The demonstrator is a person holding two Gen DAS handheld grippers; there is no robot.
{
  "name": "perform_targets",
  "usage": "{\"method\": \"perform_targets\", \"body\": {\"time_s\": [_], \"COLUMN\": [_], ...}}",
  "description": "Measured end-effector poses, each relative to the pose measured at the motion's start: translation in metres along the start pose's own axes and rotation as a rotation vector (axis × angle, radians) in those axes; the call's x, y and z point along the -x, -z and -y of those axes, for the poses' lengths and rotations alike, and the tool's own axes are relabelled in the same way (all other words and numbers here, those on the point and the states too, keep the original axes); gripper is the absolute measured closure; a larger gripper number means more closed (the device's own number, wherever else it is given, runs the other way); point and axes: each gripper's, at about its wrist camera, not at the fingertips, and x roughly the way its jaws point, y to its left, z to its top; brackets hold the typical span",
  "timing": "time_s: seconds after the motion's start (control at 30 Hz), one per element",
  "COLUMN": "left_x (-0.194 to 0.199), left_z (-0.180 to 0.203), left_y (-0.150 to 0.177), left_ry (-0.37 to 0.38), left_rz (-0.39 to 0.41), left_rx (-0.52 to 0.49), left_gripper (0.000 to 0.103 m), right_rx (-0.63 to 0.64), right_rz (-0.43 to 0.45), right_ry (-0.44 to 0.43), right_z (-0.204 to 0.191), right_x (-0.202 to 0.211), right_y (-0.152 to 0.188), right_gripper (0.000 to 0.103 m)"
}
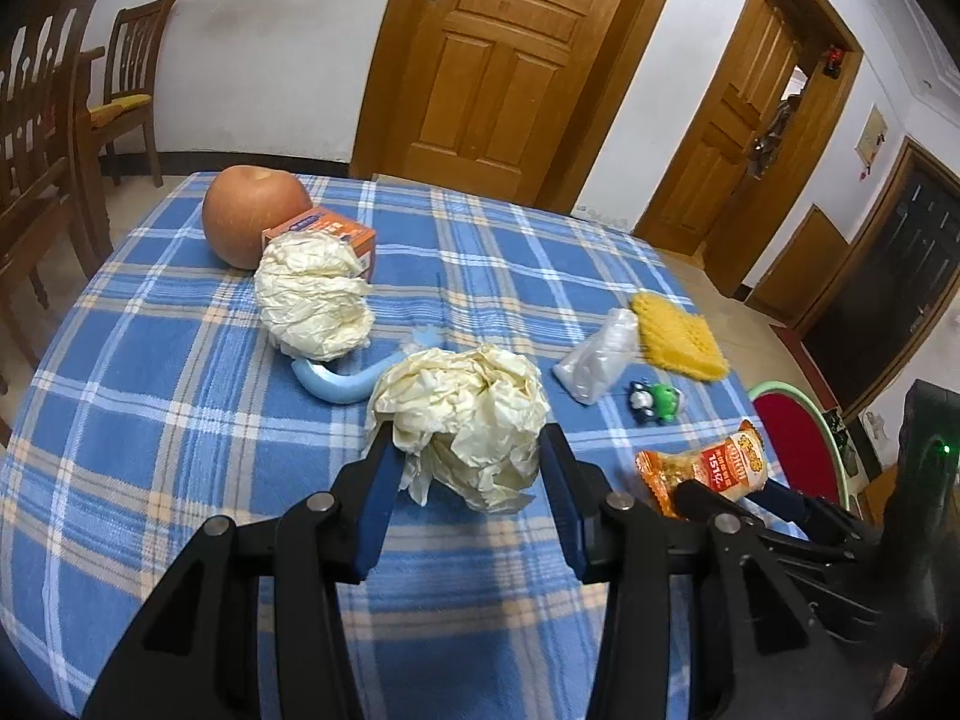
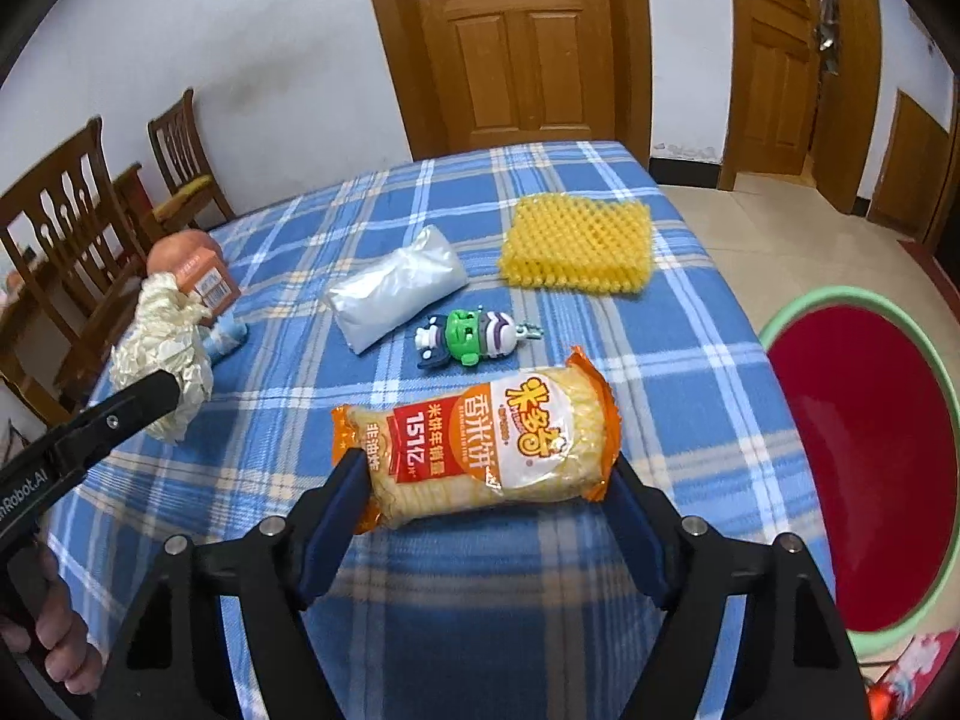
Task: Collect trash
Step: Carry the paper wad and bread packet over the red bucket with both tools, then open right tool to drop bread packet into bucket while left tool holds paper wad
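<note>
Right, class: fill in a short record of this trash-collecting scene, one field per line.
surface: table with blue plaid cloth
left claw: shut on crumpled paper ball
right claw: around the snack packet, pads at its ends
bin: red basin with green rim, right of table
other items: second paper ball, yellow foam net, toy figure

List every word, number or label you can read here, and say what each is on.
"米多奇", "香米饼", "151亿": snack packet between the right gripper's fingers.
"nRobot.AI", cut off at the edge: left gripper's body, seen in the right wrist view.
Orange box: barcode and print too small to read.
</note>
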Motion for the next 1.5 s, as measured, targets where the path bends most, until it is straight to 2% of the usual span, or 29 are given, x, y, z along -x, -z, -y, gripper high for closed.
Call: {"method": "perform_targets", "body": {"time_s": [0.33,0.93,1.23,1.5], "left_x": [0.011,0.002,-0.014,-0.028], "left_z": [0.028,0.102,0.141,0.172], "left_y": [0.005,0.009,0.009,0.013], "left_ry": [0.052,0.174,0.209,0.226], "left_rz": [-0.011,-0.065,-0.091,-0.117], "left_rx": [-0.032,-0.129,-0.190,-0.241], "left_gripper": [0.057,0.057,0.057,0.057], "right_rx": [-0.102,-0.283,-0.379,-0.434], "right_rz": [0.047,0.129,0.142,0.123], "right_ry": [-0.019,0.085,0.168,0.201], "right_z": [0.029,0.117,0.169,0.200], "right_x": [0.036,0.089,0.096,0.089], "right_y": [0.015,0.037,0.046,0.052], "right_gripper": [0.025,0.025,0.025,0.023]}}
